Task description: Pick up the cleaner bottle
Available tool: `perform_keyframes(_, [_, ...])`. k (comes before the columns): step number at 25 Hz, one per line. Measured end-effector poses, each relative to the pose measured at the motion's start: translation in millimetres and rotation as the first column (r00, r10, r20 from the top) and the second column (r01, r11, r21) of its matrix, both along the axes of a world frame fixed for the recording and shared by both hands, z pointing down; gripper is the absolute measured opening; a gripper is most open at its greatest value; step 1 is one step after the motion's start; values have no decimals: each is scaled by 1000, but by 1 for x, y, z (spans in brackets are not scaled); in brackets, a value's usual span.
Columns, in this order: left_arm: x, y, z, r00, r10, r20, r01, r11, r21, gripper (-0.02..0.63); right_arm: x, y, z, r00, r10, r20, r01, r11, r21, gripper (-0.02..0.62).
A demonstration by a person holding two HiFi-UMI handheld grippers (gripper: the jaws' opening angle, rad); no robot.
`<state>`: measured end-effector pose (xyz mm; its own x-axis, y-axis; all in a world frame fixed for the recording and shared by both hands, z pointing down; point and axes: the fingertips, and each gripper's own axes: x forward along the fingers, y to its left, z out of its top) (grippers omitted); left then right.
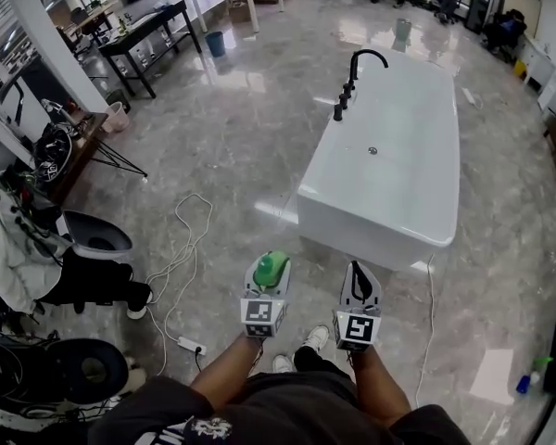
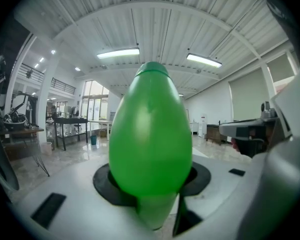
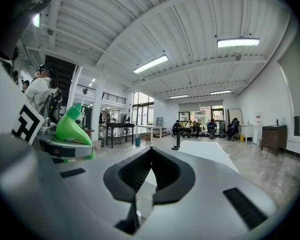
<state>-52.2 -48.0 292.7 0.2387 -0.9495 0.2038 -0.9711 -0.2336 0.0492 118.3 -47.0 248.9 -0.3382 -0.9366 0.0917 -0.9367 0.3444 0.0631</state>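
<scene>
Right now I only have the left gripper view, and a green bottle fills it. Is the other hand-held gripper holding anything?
Observer: No. The right hand-held gripper has its jaws together with nothing between them.
Operator: Is the bottle off the floor?
Observer: Yes. In the head view the left hand-held gripper holds the bottle in the air, out in front of the person's shoes.
Operator: What lies ahead?
Observer: A white bathtub with a black tap stands on the floor ahead of both hands.
</scene>
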Motion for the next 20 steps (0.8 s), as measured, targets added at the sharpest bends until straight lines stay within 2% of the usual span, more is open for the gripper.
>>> perform_keyframes(5, [-3,56,-15,1000,13,-15,-13,1000,16,181,2,59,-16,1000,22,-20,-22,1000,8,15])
perform_keyframes(12, [2,130,-36,996,77,-47,-75,997,36,181,3,145,-32,997,63,-49,-62,998,28,15])
perform_keyframes(16, [16,148,-42,991,120,-56,-118,993,29,181,11,166,-40,995,77,-61,-75,997,33,15])
perform_keyframes(20, [35,149,-46,987,149,-56,-148,989,32,181,36,172,-38,990,128,-53,-127,992,24,15])
